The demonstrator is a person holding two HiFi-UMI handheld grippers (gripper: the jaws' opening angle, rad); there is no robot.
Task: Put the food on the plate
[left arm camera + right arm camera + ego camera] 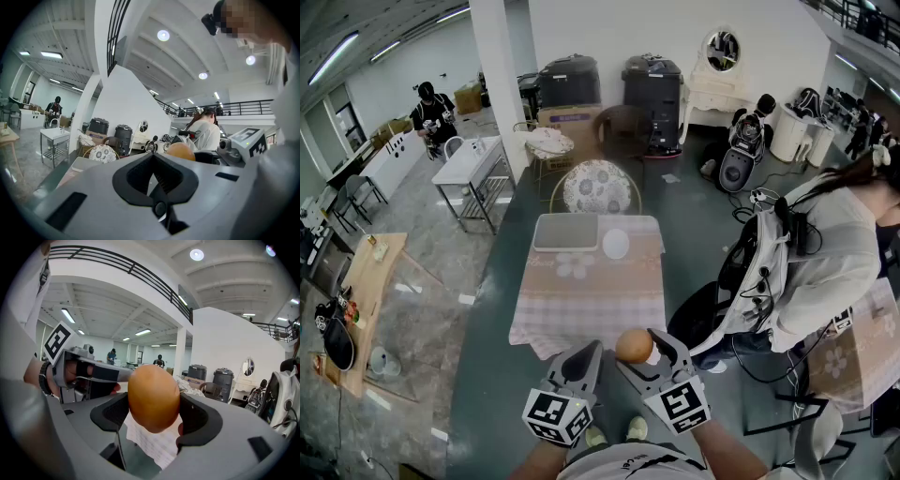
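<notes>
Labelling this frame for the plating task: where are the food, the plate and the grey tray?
food (pixel 153 397), right gripper view, middle of its brown surface.
plate (pixel 616 244), head view, bare white middle.
grey tray (pixel 565 232), head view, bare grey middle.

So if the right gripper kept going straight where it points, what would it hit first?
Most likely the table's checked cloth, before the grey tray or white plate. The right gripper, shut on the brown food, may sit high enough to pass over it; height is unclear.

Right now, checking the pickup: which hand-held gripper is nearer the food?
Right. The right hand-held gripper holds the food; the left hand-held gripper is just left of it, apart.
</notes>
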